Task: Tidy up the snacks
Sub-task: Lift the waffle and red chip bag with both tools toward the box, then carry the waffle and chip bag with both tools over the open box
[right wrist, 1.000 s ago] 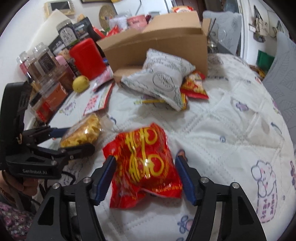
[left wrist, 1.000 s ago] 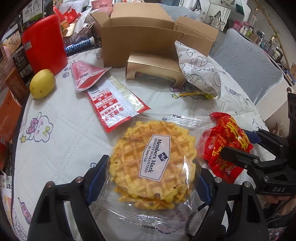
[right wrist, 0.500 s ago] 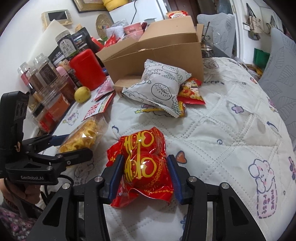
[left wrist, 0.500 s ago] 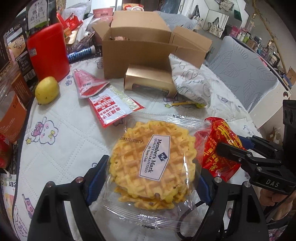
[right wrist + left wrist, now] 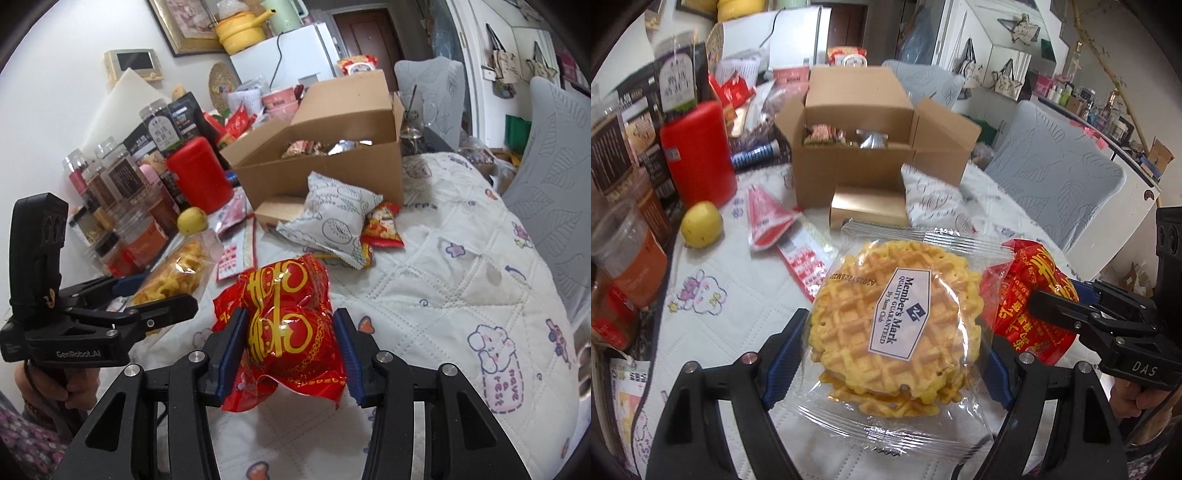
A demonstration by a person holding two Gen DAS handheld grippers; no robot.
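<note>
Left wrist view: the left gripper (image 5: 895,345) has its blue pads spread wide against the two sides of a clear waffle pack (image 5: 897,325), which it holds clear of the quilted table cover (image 5: 713,332). Behind it the cardboard box (image 5: 864,162) stands open, with a few wrapped snacks (image 5: 846,134) lying low inside (one silvery, one reddish). A gold carton (image 5: 868,210) and a white pillow bag (image 5: 936,201) lean at the box's front; a lemon (image 5: 701,224) sits by a red canister (image 5: 698,155). A second ago the box's inside was hidden from this camera; now it looks down into it, and the waffle pack sits higher against the table. At right, the right gripper (image 5: 1062,304) pinches a red snack bag (image 5: 1030,299).

Right wrist view: the right gripper (image 5: 290,349) is closed halfway on the red snack bag (image 5: 291,325), pads pressing both sides, the bag lifted off the cover. Its jaws have just been closing; a second ago they stood apart around the bag as it lay flat. This camera alone shows a small red packet (image 5: 382,225) beside the pillow bag (image 5: 328,221), and jars (image 5: 110,177) ranked behind the canister (image 5: 197,173). The box (image 5: 325,173) shows crinkled wrappers (image 5: 325,146) inside. The left gripper (image 5: 159,299) appears at left with the waffle pack (image 5: 181,269), a hand (image 5: 55,384) on its handle.
</note>
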